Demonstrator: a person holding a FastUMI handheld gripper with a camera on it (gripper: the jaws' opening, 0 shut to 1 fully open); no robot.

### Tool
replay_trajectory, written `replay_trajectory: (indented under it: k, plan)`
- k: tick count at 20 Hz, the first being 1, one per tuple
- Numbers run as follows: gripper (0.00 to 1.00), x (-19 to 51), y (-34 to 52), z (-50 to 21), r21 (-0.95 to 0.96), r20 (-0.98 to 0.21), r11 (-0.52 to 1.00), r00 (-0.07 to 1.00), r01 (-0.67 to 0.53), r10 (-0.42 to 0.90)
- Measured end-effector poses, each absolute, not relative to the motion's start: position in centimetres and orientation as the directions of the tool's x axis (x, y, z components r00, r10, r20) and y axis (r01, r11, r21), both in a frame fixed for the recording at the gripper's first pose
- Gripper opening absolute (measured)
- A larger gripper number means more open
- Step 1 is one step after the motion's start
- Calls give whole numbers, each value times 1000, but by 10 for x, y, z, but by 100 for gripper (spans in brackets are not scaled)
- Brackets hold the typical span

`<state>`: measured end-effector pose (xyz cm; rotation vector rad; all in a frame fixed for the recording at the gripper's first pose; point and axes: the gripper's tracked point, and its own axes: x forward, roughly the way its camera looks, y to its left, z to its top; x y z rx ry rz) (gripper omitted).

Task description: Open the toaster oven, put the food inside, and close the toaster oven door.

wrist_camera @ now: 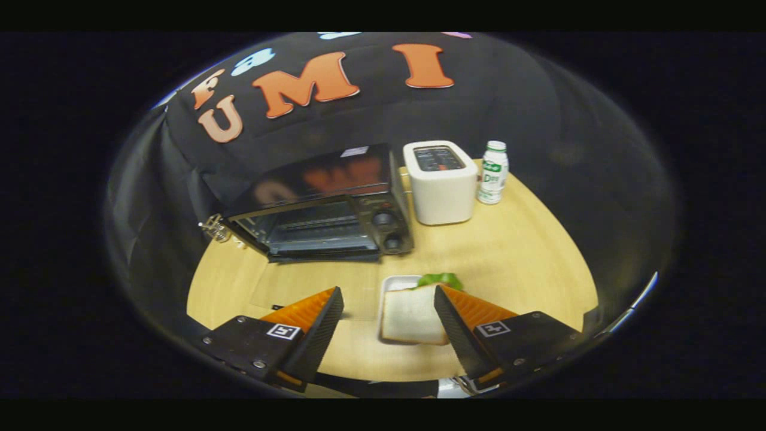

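Gripper view: gripper (389,308) fingers spread wide, grasping nothing. Sandwich (413,314) on a small white tray (396,281) lies between the fingers, close against the right one, long axis running away from them, green leaf at its far end. Beyond the fingers, toaster oven (323,206) with door dropped open, mouth facing them. Further right: white toaster (441,182), then bottle (493,172). Wooden table (514,251) between is bare.

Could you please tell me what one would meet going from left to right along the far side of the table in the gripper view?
Toaster oven with its door down, then the white toaster, then the small bottle. Nearer, the open gripper has the sandwich on its tray between its fingers.
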<state>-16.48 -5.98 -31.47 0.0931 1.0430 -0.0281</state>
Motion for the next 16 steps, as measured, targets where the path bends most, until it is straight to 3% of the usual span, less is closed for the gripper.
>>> replay_trajectory:
  k: [3,7,12,14,16]
  plan:
    - [98,-168,-92,-329,36,-879,993,477,110,-21]
    - [98,-176,-115,-360,6,-913,994,407,111,-40]
    - [90,-183,-110,-382,58,-943,993,331,99,22]
    - [83,-179,-106,-386,82,-944,991,328,108,42]
    - [69,-176,-101,-388,108,-946,986,317,125,63]
